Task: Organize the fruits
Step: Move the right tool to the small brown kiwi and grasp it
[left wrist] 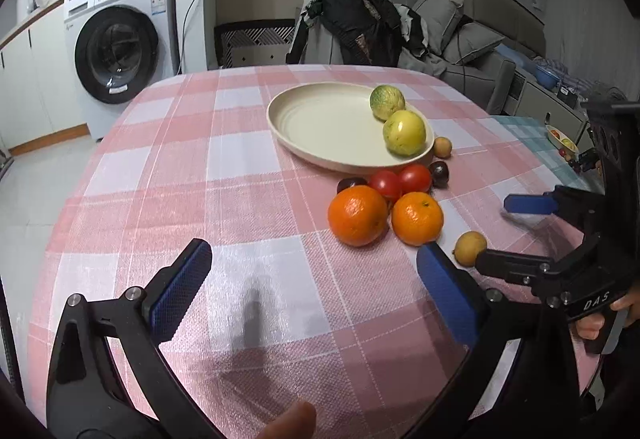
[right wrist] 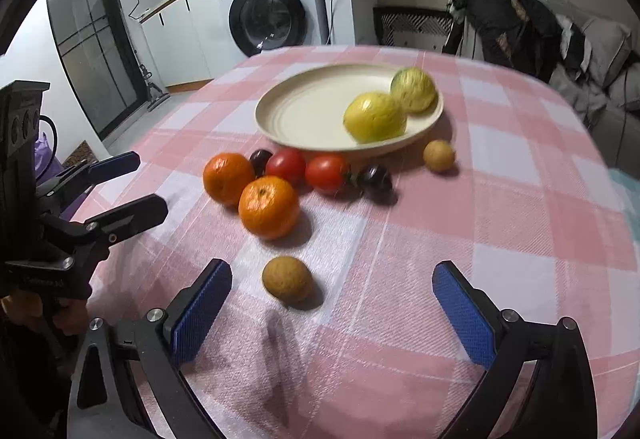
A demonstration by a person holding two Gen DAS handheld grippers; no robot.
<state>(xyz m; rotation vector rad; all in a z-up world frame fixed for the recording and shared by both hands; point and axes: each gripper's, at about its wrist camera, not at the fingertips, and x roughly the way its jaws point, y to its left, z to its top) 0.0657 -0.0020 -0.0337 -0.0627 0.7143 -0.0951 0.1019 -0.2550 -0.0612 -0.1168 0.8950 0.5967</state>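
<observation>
Step in hand: loading the cream plate (right wrist: 280,127), which holds 2 yellow-green fruits. Right gripper (right wrist: 332,303), jaws spread and empty, faces the small brown fruit (right wrist: 287,278) on the tablecloth. Left gripper (left wrist: 312,291) likewise spread, empty. Next move likely requires advancing and closing on that fruit.

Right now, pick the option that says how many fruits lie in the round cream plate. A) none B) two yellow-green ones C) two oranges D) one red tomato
B: only the two yellow-green round fruits lie in the round cream plate; the oranges and tomatoes sit on the cloth.
</observation>
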